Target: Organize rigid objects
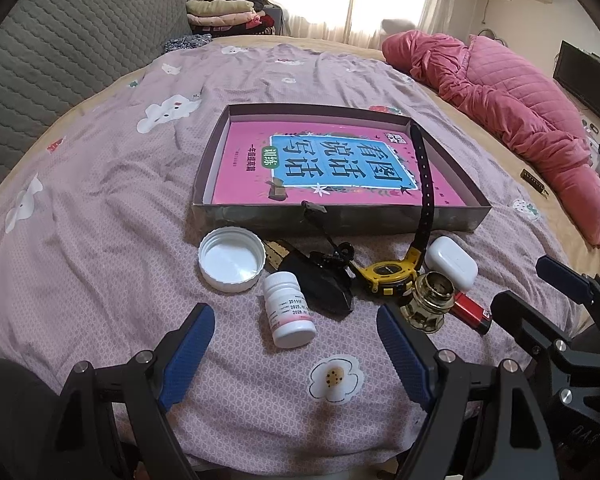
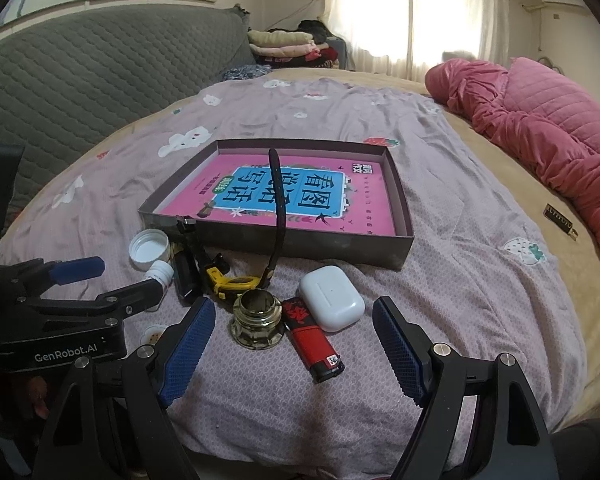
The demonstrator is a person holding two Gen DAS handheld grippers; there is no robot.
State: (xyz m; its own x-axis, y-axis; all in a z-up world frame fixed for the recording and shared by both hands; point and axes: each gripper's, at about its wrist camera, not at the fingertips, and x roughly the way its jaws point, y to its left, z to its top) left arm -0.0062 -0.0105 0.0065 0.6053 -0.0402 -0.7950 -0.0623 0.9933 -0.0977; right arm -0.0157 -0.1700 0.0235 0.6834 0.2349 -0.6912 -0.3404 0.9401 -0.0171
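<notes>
Seven or so small hard items lie clustered on the bed's mauve flower-print cover, just in front of the shallow grey cardboard tray, which already holds a pink and blue workbook. Among them are a white plastic pill bottle on its side, an upturned white screw lid, a flat black case, a yellow and black wristwatch with its black strap draped over the tray's near wall, a white earbud case, a clear glass jar with a brass rim and a red and black lighter.

None of the small things sits inside the tray yet apart from that strap end, so I judge the sorting is at its start, with a first pick being lined up. The next move calls for choosing one item, closing on it squarely and carrying it over the tray wall; the glass jar and the bottle may roll or slip on the soft cover.

Left claw stands wide and empty, the pill bottle lying between its blue fingertips, just ahead. Right claw is also spread wide with nothing in it; the lighter lies between its tips, the jar just inside its left finger and the earbud case slightly farther ahead.

Beyond the tray, a rumpled pink quilt lies well apart along the bed's far right side.
</notes>
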